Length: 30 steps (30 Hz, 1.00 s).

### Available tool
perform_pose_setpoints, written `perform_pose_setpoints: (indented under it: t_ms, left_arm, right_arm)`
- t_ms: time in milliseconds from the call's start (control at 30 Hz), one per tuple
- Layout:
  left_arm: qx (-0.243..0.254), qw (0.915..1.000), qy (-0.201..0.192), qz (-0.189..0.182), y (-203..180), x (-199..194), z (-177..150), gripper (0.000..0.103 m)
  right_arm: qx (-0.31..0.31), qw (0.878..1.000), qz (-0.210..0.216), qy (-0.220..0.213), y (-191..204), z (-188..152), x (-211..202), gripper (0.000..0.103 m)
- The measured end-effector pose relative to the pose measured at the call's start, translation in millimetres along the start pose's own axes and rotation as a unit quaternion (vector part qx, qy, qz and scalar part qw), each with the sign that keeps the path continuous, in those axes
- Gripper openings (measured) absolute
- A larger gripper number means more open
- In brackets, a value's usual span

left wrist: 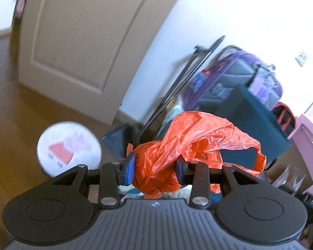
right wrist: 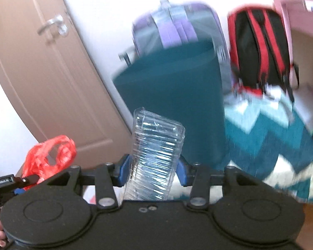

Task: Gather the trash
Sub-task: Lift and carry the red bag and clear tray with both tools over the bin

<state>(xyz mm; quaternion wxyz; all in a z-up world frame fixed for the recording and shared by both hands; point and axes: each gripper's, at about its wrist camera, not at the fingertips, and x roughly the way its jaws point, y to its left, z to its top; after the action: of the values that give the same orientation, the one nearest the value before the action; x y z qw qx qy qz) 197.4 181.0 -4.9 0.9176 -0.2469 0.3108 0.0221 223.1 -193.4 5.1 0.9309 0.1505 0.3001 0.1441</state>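
Carrying two pieces of trash toward the teal bin (right wrist: 173, 95).
Left tool (left wrist: 155, 169) clamped on orange bag (left wrist: 183, 145), right tool (right wrist: 153, 171) clamped on clear plastic container (right wrist: 154, 154); best held firmly, released only above the bin.

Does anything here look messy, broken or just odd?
Nothing looks broken or spilled. The left tool grips a crumpled orange plastic bag, the right tool a clear plastic container. Luggage crowds the teal bin.

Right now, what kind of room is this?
Likely a bedroom or a child's room at home: a panelled door, a purple backpack and a red-and-black backpack against the wall, a chevron rug and pink furniture.
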Motion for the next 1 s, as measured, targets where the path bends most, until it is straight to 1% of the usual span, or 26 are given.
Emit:
perform_pose_setpoints:
  t_ms: [33, 167, 233, 333, 367, 533, 600, 700, 800, 900, 1000]
  left_arm:
    - [0.008, 0.9999, -0.007, -0.002, -10, -5, 5, 0.037]
    - [0.034, 0.9987, -0.034, -0.014, -48, -18, 34, 0.037]
    - [0.048, 0.9976, -0.045, -0.022, -70, -24, 49, 0.037]
    - [0.080, 0.9943, -0.065, -0.025, -106, -28, 71, 0.037]
    - [0.089, 0.9933, -0.070, -0.026, -116, -27, 76, 0.037]
    - [0.126, 0.9869, -0.095, -0.033, -170, -24, 107, 0.037]
    - [0.135, 0.9849, -0.101, -0.039, -190, -21, 117, 0.037]
    - [0.152, 0.9824, -0.101, -0.041, -219, -5, 128, 0.037]
    - [0.168, 0.9807, -0.092, -0.040, -243, 17, 130, 0.037]
    - [0.184, 0.9793, -0.076, -0.036, -265, 46, 128, 0.037]
    - [0.193, 0.9794, -0.054, -0.027, -278, 80, 123, 0.037]
  right_arm:
    - [-0.007, 1.000, 0.003, -0.013, 2, 13, -8, 0.045]
    - [-0.029, 0.998, 0.010, -0.055, 5, 53, -20, 0.045]
    - [-0.036, 0.996, 0.013, -0.078, 6, 76, -26, 0.045]
    - [-0.048, 0.993, 0.012, -0.104, 6, 108, -31, 0.045]
    - [-0.049, 0.993, 0.011, -0.111, 7, 118, -36, 0.045]
    - [-0.046, 0.989, 0.007, -0.137, -1, 161, -32, 0.045]
    - [-0.042, 0.989, 0.004, -0.143, -5, 173, -29, 0.045]
    - [-0.045, 0.988, -0.006, -0.149, -12, 186, -20, 0.045]
    - [-0.051, 0.987, -0.021, -0.148, -20, 194, -5, 0.045]
    - [-0.056, 0.988, -0.037, -0.138, -27, 196, 14, 0.045]
    - [-0.063, 0.989, -0.051, -0.122, -34, 196, 36, 0.045]
